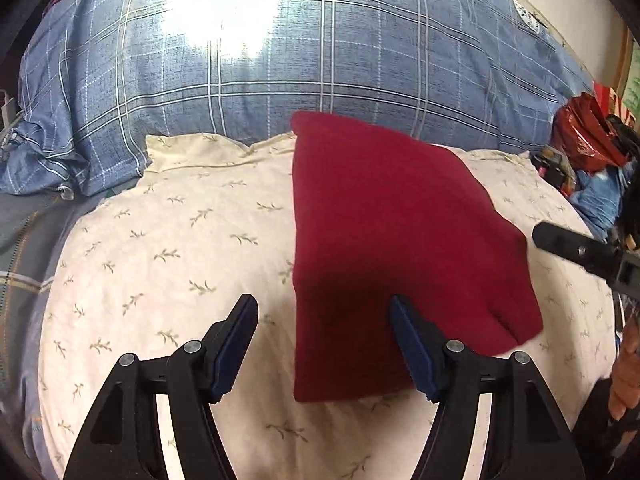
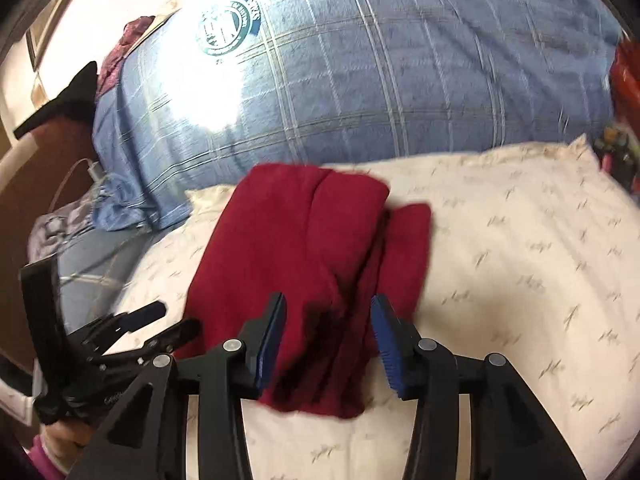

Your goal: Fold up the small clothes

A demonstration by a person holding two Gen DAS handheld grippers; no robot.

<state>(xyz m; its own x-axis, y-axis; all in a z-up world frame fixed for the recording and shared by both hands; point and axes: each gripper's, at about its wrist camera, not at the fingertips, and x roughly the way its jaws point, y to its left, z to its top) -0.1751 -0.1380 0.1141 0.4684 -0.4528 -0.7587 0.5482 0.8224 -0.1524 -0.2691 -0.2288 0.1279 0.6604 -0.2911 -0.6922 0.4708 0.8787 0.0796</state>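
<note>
Right now my left claw [image 1: 324, 314] and right claw [image 2: 328, 314] both gape, gripping nothing, hovering over the folded red garment [image 1: 384, 240] lying on the cream leaf-print pillow [image 1: 180, 248] on the bed. It looks soft, light and floppy; I'd pinch an edge. Only the right view shows its layered folds; blue plaid bedding [image 1: 320, 64] lies beyond.

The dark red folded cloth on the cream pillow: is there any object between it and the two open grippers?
Nothing visible does. The dark red folded cloth lies on the cream leaf-print pillow, directly ahead of the open right gripper. The open left gripper also has it straight ahead.
</note>
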